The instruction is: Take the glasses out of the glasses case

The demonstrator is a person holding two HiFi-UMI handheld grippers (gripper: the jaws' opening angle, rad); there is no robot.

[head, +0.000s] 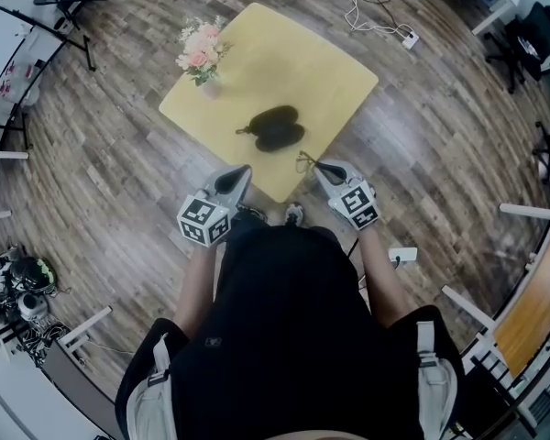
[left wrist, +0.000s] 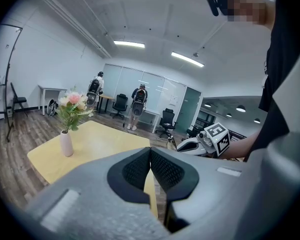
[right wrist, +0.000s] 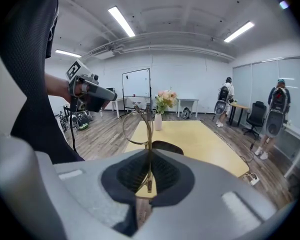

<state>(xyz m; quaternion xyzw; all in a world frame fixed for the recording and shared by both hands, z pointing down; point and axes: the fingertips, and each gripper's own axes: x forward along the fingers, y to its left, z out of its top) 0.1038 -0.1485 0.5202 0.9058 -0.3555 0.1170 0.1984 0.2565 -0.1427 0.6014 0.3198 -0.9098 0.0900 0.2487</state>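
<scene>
A square yellow table stands on a dark wood-plank floor in an office with strip lights, glass partitions and a whiteboard. A vase of pink flowers sits at one table corner, and the black glasses case lies open near the table's middle. At the table's near edge the right gripper pinches the thin-framed glasses clear of the case. The left gripper is closed on nothing, and the only print is square black-and-white markers on the cubes.
</scene>
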